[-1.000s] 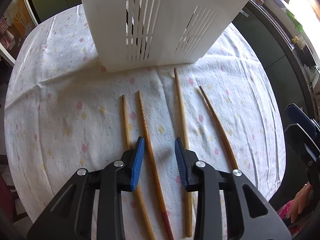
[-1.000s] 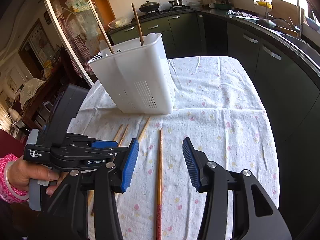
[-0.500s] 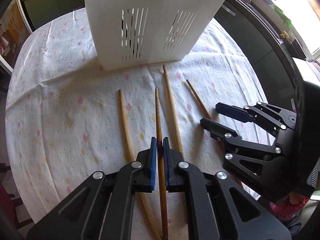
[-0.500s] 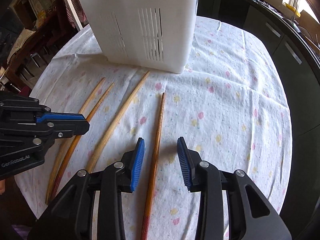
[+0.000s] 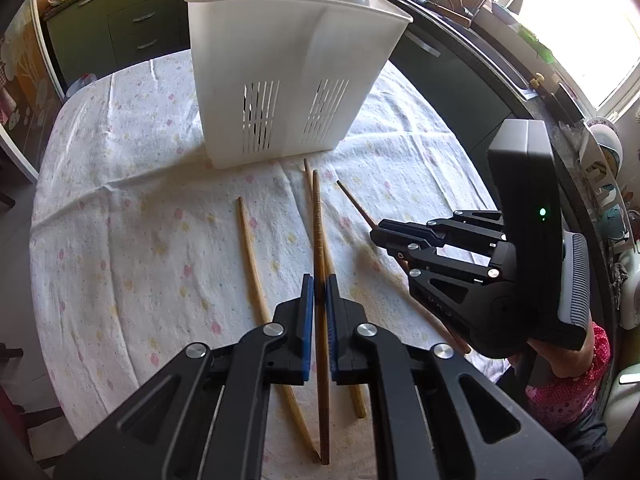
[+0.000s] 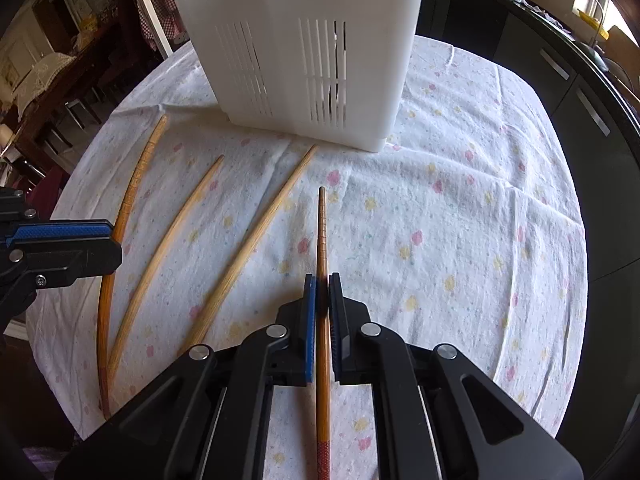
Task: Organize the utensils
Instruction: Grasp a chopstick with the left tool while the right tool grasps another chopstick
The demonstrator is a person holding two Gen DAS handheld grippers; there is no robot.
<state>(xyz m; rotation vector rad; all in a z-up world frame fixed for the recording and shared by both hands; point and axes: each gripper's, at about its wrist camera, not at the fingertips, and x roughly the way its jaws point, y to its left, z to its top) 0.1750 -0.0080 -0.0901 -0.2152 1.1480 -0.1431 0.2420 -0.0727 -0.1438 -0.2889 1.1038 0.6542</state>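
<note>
My left gripper (image 5: 319,280) is shut on a ringed brown chopstick (image 5: 318,220), held just above the flowered tablecloth (image 5: 140,220) and pointing at the white slotted utensil basket (image 5: 288,60). My right gripper (image 6: 322,280) is closing its jaws on a darker chopstick with a red end (image 6: 321,232) that lies on the cloth; the pads press its sides. In the left wrist view the right gripper (image 5: 380,236) sits low at the right. Two pale chopsticks (image 6: 176,232) (image 6: 260,232) lie between the grippers. The basket (image 6: 304,40) holds upright utensils.
The round table's edge (image 6: 576,320) drops off close on the right, with dark kitchen cabinets (image 5: 132,28) and a counter beyond. A person's hand in a pink sleeve (image 5: 576,380) holds the right tool. Chairs and a wooden table (image 6: 60,80) stand at the left.
The left gripper shut on the ringed chopstick and rose with it, away from the cloth. The right gripper came down over the dark chopstick and its jaws narrowed onto it.
</note>
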